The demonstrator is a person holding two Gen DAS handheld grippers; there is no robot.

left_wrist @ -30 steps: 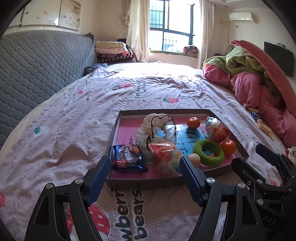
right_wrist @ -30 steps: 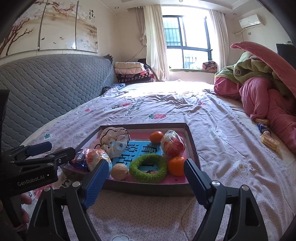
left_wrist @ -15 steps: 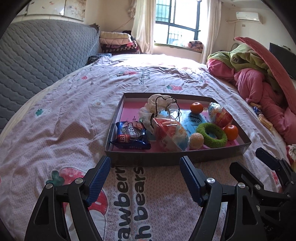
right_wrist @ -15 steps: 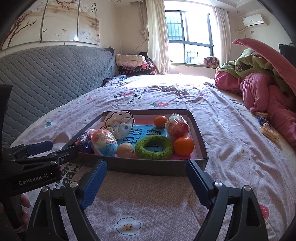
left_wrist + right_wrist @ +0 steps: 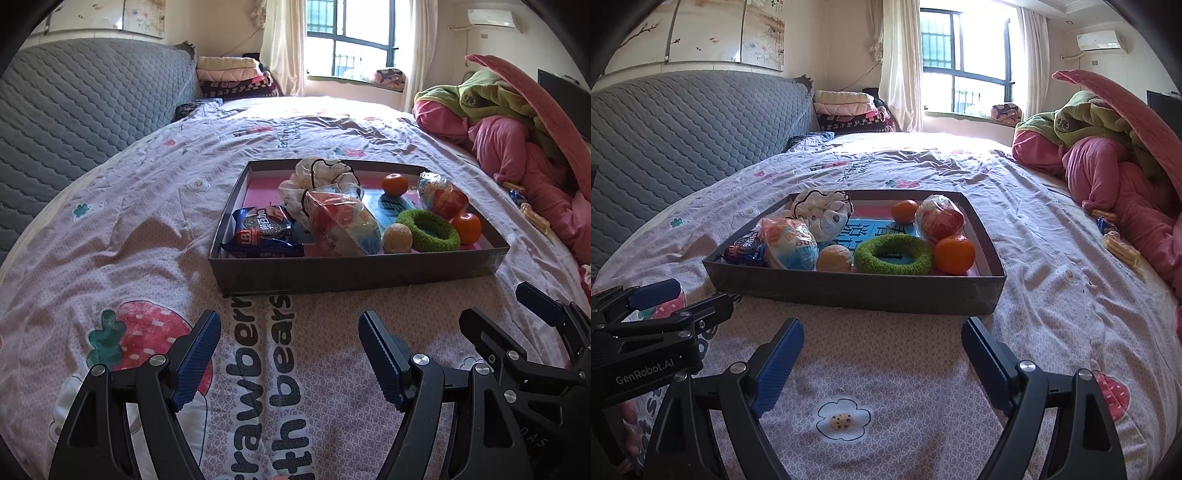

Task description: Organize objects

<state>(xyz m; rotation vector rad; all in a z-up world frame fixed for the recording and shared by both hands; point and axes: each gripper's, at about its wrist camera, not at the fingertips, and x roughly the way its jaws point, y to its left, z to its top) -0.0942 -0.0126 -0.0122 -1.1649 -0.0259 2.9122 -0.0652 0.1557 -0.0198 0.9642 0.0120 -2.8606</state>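
A shallow dark box (image 5: 354, 273) (image 5: 857, 291) lies on the bed ahead of both grippers. Inside it are a blue snack packet (image 5: 263, 232), a wrapped bowl-shaped packet (image 5: 343, 223) (image 5: 788, 242), a white cloth bundle (image 5: 325, 175) (image 5: 822, 208), a tan ball (image 5: 397, 238) (image 5: 833, 258), a green fuzzy ring (image 5: 430, 230) (image 5: 893, 254), two oranges (image 5: 467, 228) (image 5: 954, 254) and a wrapped red fruit (image 5: 441, 195) (image 5: 940, 218). My left gripper (image 5: 290, 326) stands open and empty before the box's near wall. My right gripper (image 5: 882, 334) is open too, empty, just short of the box.
A pile of pink and green bedding (image 5: 1108, 147) fills the right side, with small snack packets (image 5: 1115, 240) beside it. A grey quilted headboard (image 5: 74, 110) runs along the left. Folded blankets (image 5: 849, 107) are stacked near the window. Printed sheet surrounds the box.
Both grippers have sunk and drawn back from the box; it now lies beyond the fingertips instead of between them. Jaws stayed open.
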